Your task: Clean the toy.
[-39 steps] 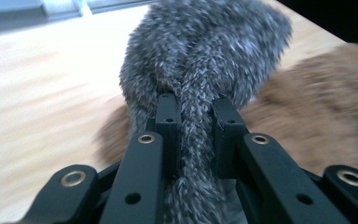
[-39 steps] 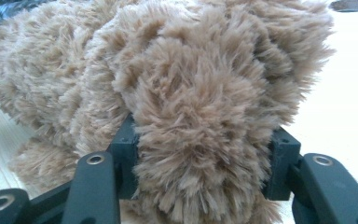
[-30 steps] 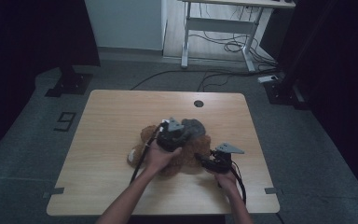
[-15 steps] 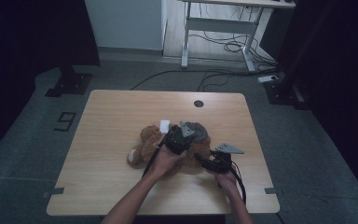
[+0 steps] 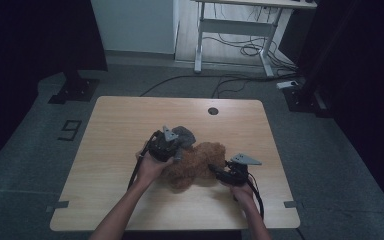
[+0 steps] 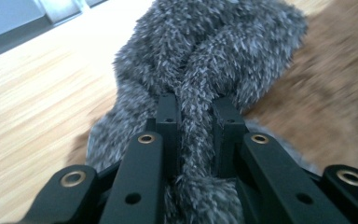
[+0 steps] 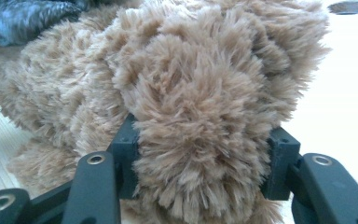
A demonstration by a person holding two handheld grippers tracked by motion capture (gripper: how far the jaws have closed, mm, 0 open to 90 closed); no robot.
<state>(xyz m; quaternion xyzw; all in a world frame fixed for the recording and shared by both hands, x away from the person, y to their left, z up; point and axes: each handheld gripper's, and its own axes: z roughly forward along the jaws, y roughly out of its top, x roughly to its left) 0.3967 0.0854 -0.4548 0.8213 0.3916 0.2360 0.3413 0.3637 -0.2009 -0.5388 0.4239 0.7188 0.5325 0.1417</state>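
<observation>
As it lay on the wooden table [image 5: 120,130], near the table's middle, the brown plush toy [image 5: 195,162] was the reference item. Left gripper [image 5: 172,145]: at the toy's left, jaws clenched on a fold of grey furry fabric [image 6: 205,60] resting against the toy. Right gripper [image 5: 215,170]: at its right, jaws grasping a brown plush limb [image 7: 200,140].

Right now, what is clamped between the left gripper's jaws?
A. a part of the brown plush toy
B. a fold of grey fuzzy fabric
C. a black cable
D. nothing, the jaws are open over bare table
B: in the left gripper view the left gripper has its jaws shut on a strand of grey fuzzy fabric, while the brown plush toy sits in the right gripper.
</observation>
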